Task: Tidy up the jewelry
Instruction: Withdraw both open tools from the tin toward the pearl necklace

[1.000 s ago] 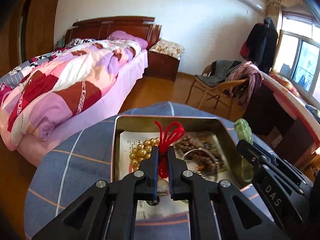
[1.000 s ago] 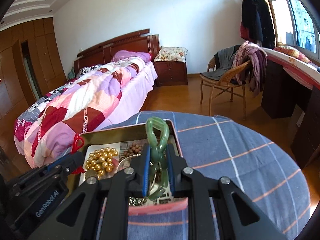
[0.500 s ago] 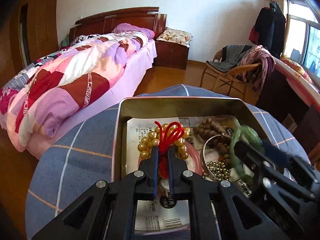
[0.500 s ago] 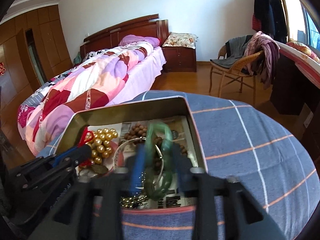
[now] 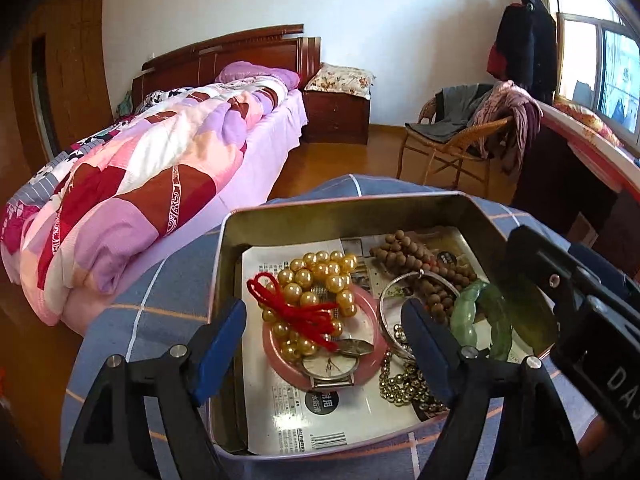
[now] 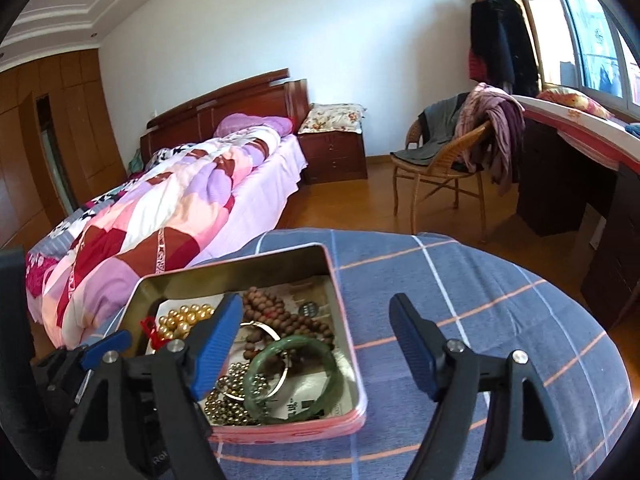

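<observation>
A metal tin (image 5: 340, 208) (image 6: 232, 272) lined with newspaper holds the jewelry. In it lie a red cord (image 5: 296, 312) over gold pearls (image 5: 320, 276), a pink bangle (image 5: 372, 304), a watch (image 5: 330, 366), a silver bangle (image 5: 416, 280), brown wooden beads (image 5: 412, 252) (image 6: 276, 312), a gold ball chain (image 5: 396, 384) and a green jade bangle (image 5: 484, 316) (image 6: 296, 376). My left gripper (image 5: 326, 346) is open and empty above the tin. My right gripper (image 6: 316, 346) is open and empty, over the tin's right edge.
The tin sits on a round table under a blue checked cloth (image 6: 480, 300). Behind are a bed with a patchwork quilt (image 6: 172, 208), a nightstand (image 6: 334, 152), a wicker chair with clothes (image 6: 452, 156) and a desk by the window (image 6: 572, 160).
Both grippers opened. The left let go of the red cord, which now lies on the pearls. The right let go of the green bangle, which now lies in the tin.
</observation>
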`<action>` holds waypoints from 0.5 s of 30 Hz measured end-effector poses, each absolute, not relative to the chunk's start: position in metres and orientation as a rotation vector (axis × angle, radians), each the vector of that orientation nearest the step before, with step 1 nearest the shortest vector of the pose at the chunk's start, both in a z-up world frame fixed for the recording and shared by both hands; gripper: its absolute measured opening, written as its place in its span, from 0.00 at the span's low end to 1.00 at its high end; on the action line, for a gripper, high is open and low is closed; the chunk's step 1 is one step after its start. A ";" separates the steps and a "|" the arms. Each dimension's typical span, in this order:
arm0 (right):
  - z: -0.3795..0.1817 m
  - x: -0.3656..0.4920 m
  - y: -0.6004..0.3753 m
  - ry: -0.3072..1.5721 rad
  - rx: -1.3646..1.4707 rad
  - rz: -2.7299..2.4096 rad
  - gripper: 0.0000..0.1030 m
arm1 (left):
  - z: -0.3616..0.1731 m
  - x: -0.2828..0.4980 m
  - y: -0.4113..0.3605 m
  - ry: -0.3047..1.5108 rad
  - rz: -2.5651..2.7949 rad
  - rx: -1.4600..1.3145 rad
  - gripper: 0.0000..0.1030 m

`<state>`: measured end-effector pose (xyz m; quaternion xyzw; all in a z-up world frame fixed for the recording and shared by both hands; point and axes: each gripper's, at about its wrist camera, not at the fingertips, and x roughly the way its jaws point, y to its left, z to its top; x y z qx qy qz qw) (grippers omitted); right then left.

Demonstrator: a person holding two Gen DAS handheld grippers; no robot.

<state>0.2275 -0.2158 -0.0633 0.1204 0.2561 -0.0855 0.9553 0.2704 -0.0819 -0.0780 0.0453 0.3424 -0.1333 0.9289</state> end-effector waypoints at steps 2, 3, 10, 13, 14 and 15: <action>-0.062 0.226 -0.219 0.511 0.251 -0.191 0.77 | -0.077 0.271 -0.078 0.703 -0.272 0.073 0.78; -0.062 0.224 -0.220 0.504 0.251 -0.200 0.77 | -0.077 0.271 -0.078 0.707 -0.273 0.062 0.78; -0.059 0.215 -0.218 0.492 0.238 -0.230 0.82 | -0.063 0.257 -0.065 0.709 -0.260 0.023 0.78; -0.056 0.210 -0.218 0.514 0.261 -0.211 0.83 | -0.062 0.243 -0.060 0.701 -0.241 0.056 0.78; -0.055 0.207 -0.218 0.516 0.264 -0.209 0.83 | -0.062 0.240 -0.058 0.702 -0.238 0.060 0.78; -0.053 0.201 -0.216 0.516 0.266 -0.206 0.83 | -0.062 0.236 -0.055 0.704 -0.230 0.060 0.78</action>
